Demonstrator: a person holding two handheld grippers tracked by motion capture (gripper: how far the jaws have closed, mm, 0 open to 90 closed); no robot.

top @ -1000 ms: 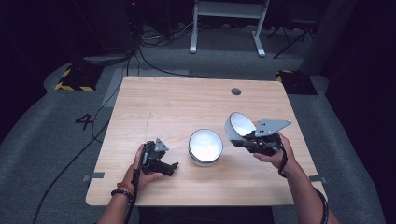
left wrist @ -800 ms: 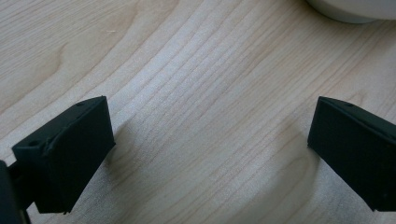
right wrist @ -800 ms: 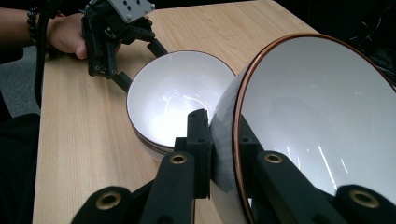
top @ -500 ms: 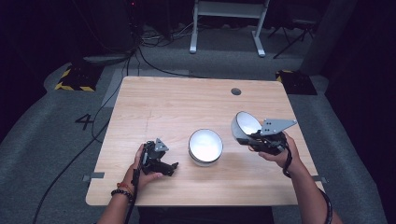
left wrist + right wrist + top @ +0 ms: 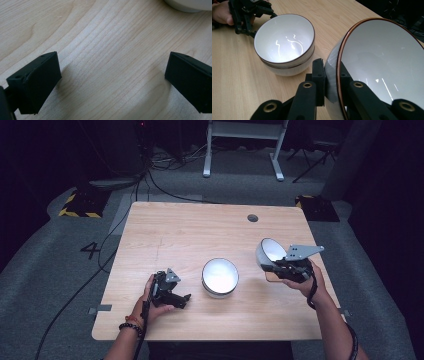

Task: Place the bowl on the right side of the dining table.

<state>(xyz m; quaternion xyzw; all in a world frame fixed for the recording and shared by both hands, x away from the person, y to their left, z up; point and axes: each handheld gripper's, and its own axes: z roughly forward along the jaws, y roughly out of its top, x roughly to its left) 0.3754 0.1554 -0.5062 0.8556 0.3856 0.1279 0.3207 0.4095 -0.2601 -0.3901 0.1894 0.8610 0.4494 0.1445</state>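
The left tongs (image 5: 186,298) are held low at the near left of the counter (image 5: 200,230), with the jaws spread wide over bare wood and nothing between them; in the left gripper view the two black jaws stand well apart at either side, and the base of a white bowl shows at the upper right edge. The right tongs (image 5: 270,265) are held at the near right of the counter, raised above its surface, and are pinched on the rim of a tilted bowl (image 5: 269,251): in the right gripper view one jaw is pressed on the outer wall and the other on the inner face, with the brown-edged rim between them. The tilted bowl is white inside and is turned on its side, its opening facing away from the person. A second bowl (image 5: 220,276) stands upright on the counter between the two hands, just ahead of the left tongs. A round grommet hole (image 5: 252,218) is set near the far edge of the counter.
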